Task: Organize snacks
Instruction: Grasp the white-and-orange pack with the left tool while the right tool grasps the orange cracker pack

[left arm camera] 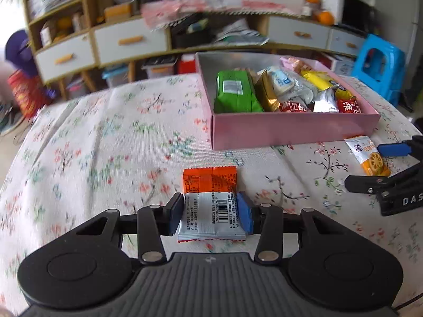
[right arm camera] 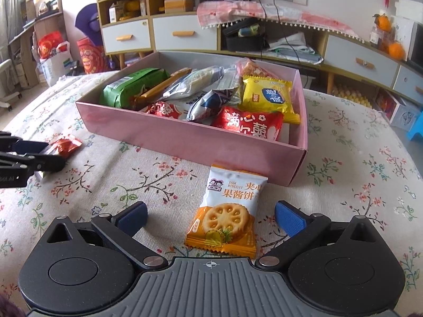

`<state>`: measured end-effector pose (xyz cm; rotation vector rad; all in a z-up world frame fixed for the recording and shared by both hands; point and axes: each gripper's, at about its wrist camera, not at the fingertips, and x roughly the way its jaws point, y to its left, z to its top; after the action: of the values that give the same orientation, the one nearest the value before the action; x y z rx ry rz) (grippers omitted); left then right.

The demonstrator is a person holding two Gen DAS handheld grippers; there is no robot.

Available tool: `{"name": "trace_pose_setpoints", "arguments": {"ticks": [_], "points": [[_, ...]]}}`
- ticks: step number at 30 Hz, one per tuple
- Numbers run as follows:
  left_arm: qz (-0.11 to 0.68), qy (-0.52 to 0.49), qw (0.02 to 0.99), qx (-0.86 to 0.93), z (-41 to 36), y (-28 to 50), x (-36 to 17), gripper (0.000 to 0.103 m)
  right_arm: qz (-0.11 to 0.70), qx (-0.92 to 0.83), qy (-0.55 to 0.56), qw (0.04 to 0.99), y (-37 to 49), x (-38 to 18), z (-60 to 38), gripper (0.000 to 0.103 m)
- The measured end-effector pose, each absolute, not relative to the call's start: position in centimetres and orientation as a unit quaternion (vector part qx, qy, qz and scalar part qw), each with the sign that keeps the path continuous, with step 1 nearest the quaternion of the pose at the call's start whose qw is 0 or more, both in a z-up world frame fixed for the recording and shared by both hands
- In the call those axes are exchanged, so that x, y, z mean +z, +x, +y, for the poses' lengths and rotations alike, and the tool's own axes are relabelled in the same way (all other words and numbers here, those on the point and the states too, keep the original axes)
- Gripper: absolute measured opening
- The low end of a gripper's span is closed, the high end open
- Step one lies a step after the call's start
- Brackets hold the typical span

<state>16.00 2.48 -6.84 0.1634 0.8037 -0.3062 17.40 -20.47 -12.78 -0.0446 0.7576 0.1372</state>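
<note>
My left tool (left arm camera: 210, 211) grips the orange-and-silver foil snack packet (left arm camera: 210, 200); next, carry it toward one o'clock into the pink cardboard box (left arm camera: 290, 129). My right tool (right arm camera: 211, 218) gapes around the white-and-orange jam biscuit packet (right arm camera: 227, 211).

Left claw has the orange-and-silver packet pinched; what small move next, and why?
Probably lift the left claw slightly and carry the orange-and-silver packet toward the pink box: it is gripped on both sides, and the box lies ahead to the right.

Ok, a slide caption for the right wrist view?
Open right gripper straddles a jam biscuit packet before the pink snack box.
</note>
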Motion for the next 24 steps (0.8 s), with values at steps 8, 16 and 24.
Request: {"name": "trace_pose_setpoints", "arguments": {"ticks": [8, 16, 24], "points": [[0.414, 0.045, 0.904, -0.096, 1.6, 14.4, -6.7, 0.040, 0.384, 0.069, -0.022, 0.921, 16.7, -12.2, -20.0, 0.090], [0.434, 0.021, 0.896, -0.090, 0.7, 14.3, -6.3, 0.036, 0.403, 0.094, -0.038, 0.910, 16.0, -11.1, -18.9, 0.038], [0.459, -0.025, 0.880, -0.116, -0.3, 15.0, -5.8, 0.036, 0.437, 0.083, 0.002, 0.896, 16.3, -10.2, -19.9, 0.019]]}}
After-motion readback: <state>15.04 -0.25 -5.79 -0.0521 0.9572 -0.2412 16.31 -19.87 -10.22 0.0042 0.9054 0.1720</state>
